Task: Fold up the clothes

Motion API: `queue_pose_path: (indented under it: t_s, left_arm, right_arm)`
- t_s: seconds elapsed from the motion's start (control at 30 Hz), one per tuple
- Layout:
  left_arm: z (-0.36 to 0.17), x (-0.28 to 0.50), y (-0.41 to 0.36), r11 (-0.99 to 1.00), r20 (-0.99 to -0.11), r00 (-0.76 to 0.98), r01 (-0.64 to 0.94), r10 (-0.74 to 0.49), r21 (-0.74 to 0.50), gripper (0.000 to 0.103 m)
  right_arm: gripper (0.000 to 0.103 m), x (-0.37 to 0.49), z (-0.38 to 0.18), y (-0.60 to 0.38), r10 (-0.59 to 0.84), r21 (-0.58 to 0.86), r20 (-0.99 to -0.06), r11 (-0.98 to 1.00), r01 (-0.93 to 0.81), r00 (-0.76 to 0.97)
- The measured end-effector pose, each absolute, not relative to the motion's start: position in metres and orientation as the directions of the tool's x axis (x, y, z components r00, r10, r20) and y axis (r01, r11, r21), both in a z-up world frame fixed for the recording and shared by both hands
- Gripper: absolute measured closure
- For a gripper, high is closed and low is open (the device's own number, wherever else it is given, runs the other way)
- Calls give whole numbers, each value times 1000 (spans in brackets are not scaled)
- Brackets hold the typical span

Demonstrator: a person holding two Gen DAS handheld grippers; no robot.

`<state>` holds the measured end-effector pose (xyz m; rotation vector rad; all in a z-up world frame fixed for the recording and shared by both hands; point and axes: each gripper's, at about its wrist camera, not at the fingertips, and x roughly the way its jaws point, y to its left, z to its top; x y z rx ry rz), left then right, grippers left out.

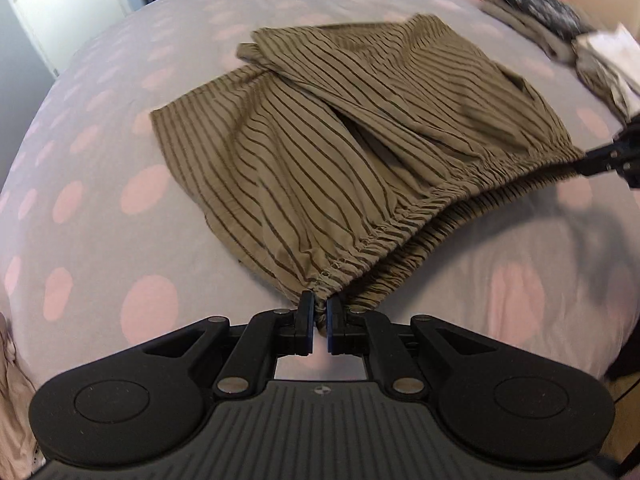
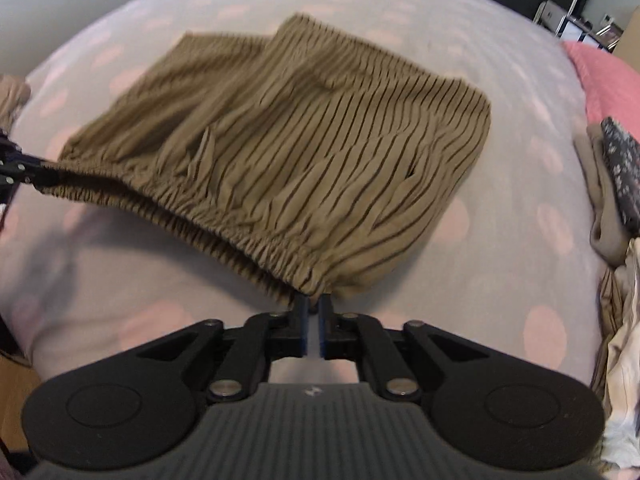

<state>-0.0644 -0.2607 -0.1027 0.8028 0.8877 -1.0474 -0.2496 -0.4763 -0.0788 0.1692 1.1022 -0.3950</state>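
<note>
Polka-dot bedsheet carries olive striped shorts, elastic waistband stretched sideways toward me, legs pointing away; my left gripper and right gripper pinch its ends.

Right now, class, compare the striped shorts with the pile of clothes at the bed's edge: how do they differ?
The striped shorts lie spread mid-bed; the pile of clothes sits bunched at the edge. The shorts are gripped at the waistband by the left tool and right tool; the pile is untouched. Both rest on the spotted bedsheet.

No readable text, labels or numbers
</note>
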Motion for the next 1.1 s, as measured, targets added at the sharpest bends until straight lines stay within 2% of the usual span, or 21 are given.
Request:
queue_pose_path:
  t_s: [0.03,0.17,0.33,0.4,0.43,0.5,0.6,0.7,0.97,1.0,1.03,1.1]
  left_arm:
    - [-103,-69,-260,284,-901,237,949,-363,135,99]
    - [-101,-76,-260,256,-917,217,957,-334,133,99]
    - [-109,-73,-261,297,-915,219,948,-339,117,99]
    - [-113,-73,-260,314,-905,243,940,-348,132,98]
    - [-114,-76,-258,318,-901,252,938,-352,138,98]
    - [-116,-79,-257,299,-891,264,941,-369,155,88]
    - [-121,-83,-260,269,-869,303,940,-390,208,76]
    - [-128,-84,-263,252,-860,324,938,-394,238,72]
    - [-145,-74,-271,273,-856,345,929,-385,252,71]
    - [-146,-74,-271,276,-854,347,927,-387,252,71]
    - [-145,-73,-271,278,-853,350,926,-387,255,71]
    - [-141,-74,-271,271,-845,360,925,-396,267,76]
  right_arm:
    - [103,-249,-82,-473,-216,-63,-904,920,387,368]
    - [103,-257,-89,-466,-164,-34,-939,919,393,302]
    - [102,-269,-91,-460,-164,-26,-924,929,370,345]
    - [97,-267,-86,-454,-186,-35,-895,936,350,406]
    - [90,-270,-82,-450,-210,-60,-874,941,333,437]
    - [69,-269,-80,-443,-251,-117,-841,949,292,479]
    - [69,-259,-84,-432,-303,-215,-807,950,225,508]
    - [69,-248,-94,-420,-357,-338,-783,932,133,509]
    - [71,-228,-134,-410,-434,-514,-756,857,-33,490]
    - [74,-227,-138,-410,-451,-537,-744,842,-41,494]
    - [89,-226,-140,-410,-469,-557,-733,829,-40,493]
    - [95,-224,-138,-412,-495,-570,-725,822,-14,479]
